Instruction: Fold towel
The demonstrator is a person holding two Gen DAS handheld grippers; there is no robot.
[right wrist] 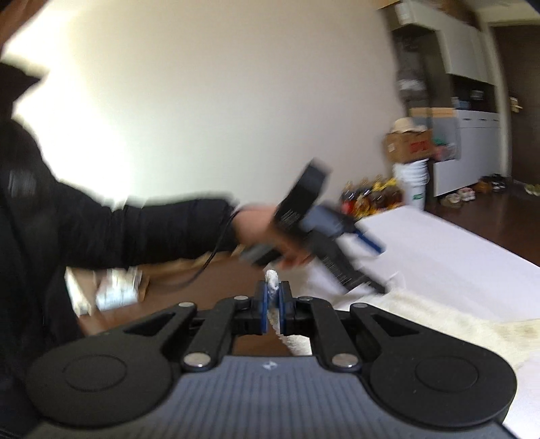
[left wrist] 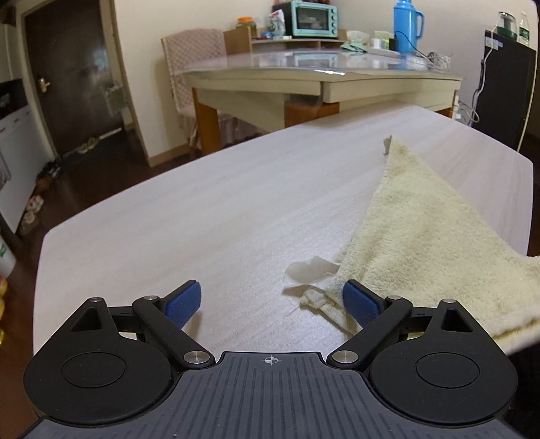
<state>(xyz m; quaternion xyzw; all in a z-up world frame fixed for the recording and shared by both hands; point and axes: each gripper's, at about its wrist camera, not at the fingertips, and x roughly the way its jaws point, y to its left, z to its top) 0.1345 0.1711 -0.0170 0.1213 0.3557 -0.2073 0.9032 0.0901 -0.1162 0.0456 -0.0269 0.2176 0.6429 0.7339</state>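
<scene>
A cream towel (left wrist: 422,236) lies on the white table (left wrist: 202,219), on its right side, with one corner and its label (left wrist: 312,272) bunched near me. My left gripper (left wrist: 271,304) hovers open just left of that corner. Its right pad (left wrist: 359,305) is at the towel's hem and nothing is between the pads. In the right wrist view my right gripper (right wrist: 272,304) is shut on a towel corner (right wrist: 272,280), raised off the table. The towel (right wrist: 438,324) trails away to the right. A hand in a black sleeve holds the blurred left gripper (right wrist: 373,243) beyond it.
A glass-topped table (left wrist: 303,67) behind holds a turquoise oven (left wrist: 314,18) and a blue flask (left wrist: 406,25). A chair (left wrist: 192,57) stands at its left end and a black cabinet (left wrist: 503,94) at the right. Boxes (right wrist: 410,145), a white bucket (right wrist: 413,182) and shoes (right wrist: 459,199) sit on the floor.
</scene>
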